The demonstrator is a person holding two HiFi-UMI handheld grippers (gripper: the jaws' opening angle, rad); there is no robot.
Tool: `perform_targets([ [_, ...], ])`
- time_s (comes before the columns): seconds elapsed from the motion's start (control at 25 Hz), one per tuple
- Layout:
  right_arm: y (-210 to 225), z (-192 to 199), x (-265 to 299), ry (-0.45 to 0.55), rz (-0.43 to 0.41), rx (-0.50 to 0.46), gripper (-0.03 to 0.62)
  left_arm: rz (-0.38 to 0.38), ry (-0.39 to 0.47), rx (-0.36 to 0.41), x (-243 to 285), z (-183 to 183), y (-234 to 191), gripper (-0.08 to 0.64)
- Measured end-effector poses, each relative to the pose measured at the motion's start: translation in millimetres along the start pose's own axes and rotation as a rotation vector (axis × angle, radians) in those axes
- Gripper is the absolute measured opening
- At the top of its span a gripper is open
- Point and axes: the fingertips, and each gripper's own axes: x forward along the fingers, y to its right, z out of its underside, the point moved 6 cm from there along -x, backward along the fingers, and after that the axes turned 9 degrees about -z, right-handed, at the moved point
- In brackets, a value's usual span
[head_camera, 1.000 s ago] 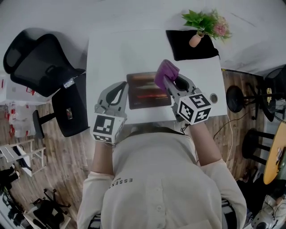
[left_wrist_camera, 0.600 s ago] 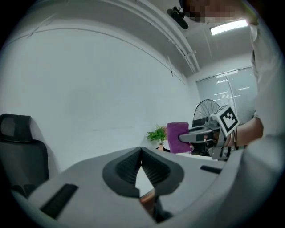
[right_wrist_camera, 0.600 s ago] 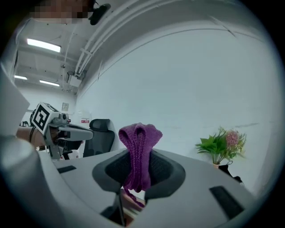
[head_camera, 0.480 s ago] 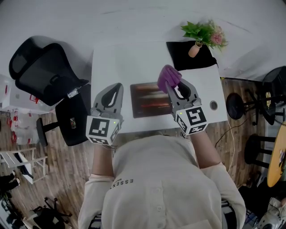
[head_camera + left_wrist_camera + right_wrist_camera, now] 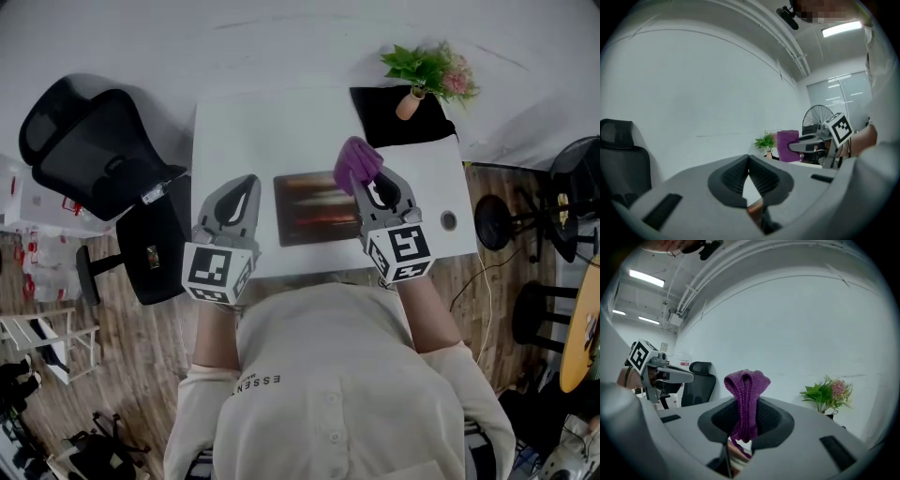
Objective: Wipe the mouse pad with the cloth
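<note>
A dark mouse pad (image 5: 316, 207) with reddish streaks lies on the white table (image 5: 272, 122). My right gripper (image 5: 367, 184) is shut on a folded purple cloth (image 5: 356, 161), held above the pad's right edge; in the right gripper view the cloth (image 5: 746, 399) stands pinched upright between the jaws. My left gripper (image 5: 240, 194) hovers just left of the pad, its jaws closed together with nothing between them. From the left gripper view, the cloth (image 5: 787, 146) and the right gripper show to the right.
A black mat (image 5: 401, 116) with a small potted plant (image 5: 427, 70) sits at the table's far right corner. A black office chair (image 5: 89, 150) stands left of the table. A round grommet (image 5: 448, 221) is near the table's right edge.
The view settled after shifting; both grippers drew slightly back toward me and the cloth stayed pinched in the right gripper. Little differs from half a second ago.
</note>
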Motion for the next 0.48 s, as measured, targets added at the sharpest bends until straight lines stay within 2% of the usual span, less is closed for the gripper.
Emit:
perform_targets([
  [0.28, 1.1, -0.1, -2.6, -0.003, 0.044, 0.004, 0.091, -0.005, -0.007, 0.000, 0.1, 0.2, 1.3, 0.002],
  [0.48, -1.9, 1.7, -3.2, -0.012, 0.045, 0.015, 0.091, -0.011, -0.009, -0.003, -0.9, 0.3, 0.5, 0.002],
])
